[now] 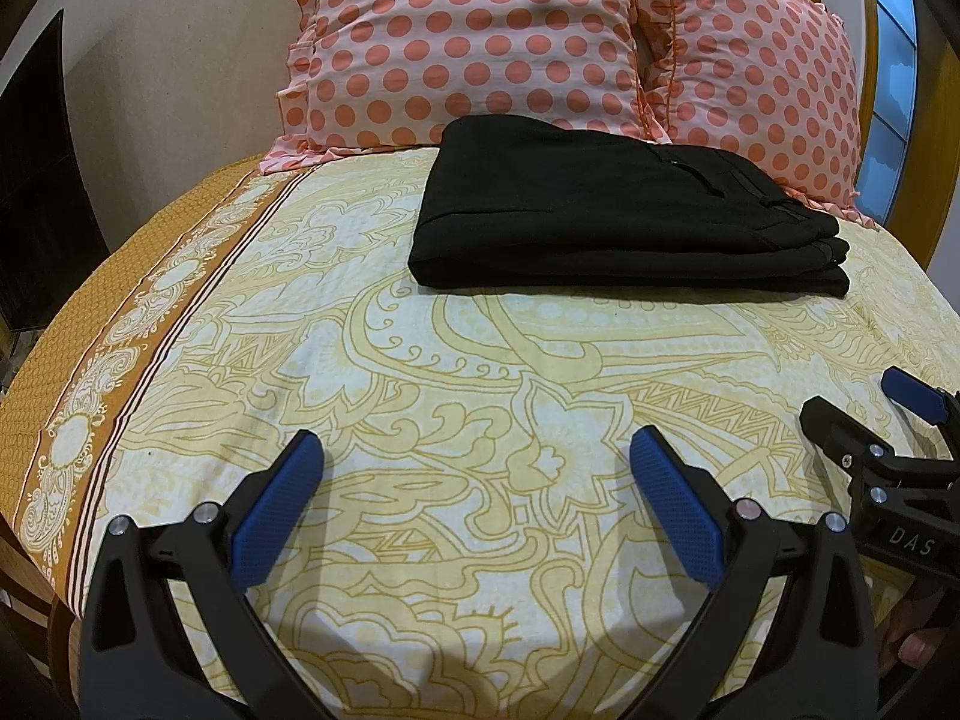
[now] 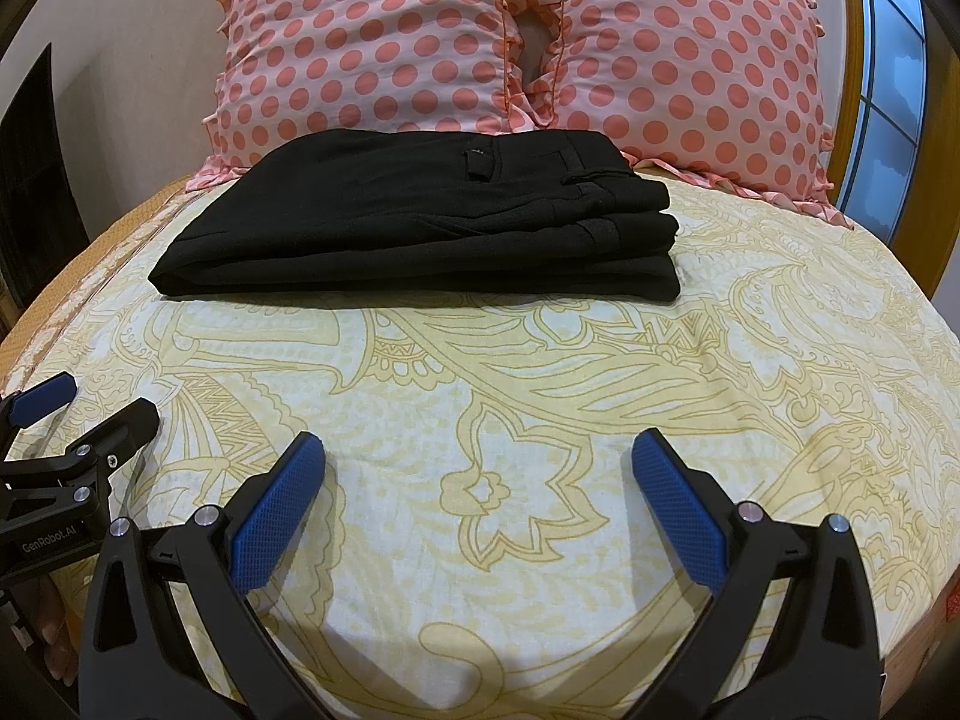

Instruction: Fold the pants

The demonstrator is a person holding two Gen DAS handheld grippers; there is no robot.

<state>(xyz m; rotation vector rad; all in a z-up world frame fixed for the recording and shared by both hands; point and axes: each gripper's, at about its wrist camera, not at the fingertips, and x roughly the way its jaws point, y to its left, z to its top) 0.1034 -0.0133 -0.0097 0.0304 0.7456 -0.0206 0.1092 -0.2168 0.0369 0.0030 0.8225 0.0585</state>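
Two black tools with blue ribbed pads hover low over the bed sheet (image 1: 456,360) — a cream cotton sheet printed with yellow paisley and a brown border. The left tool (image 1: 477,483) has its fingers spread wide apart, gripping nothing; the right tool (image 2: 479,483) is likewise wide apart and empty. The black folded pants (image 2: 420,222) lie as a neat layered rectangle on the bed, well ahead of both tools, just in front of two pink pillows with coral polka dots (image 2: 516,42) — the far edge close to them.
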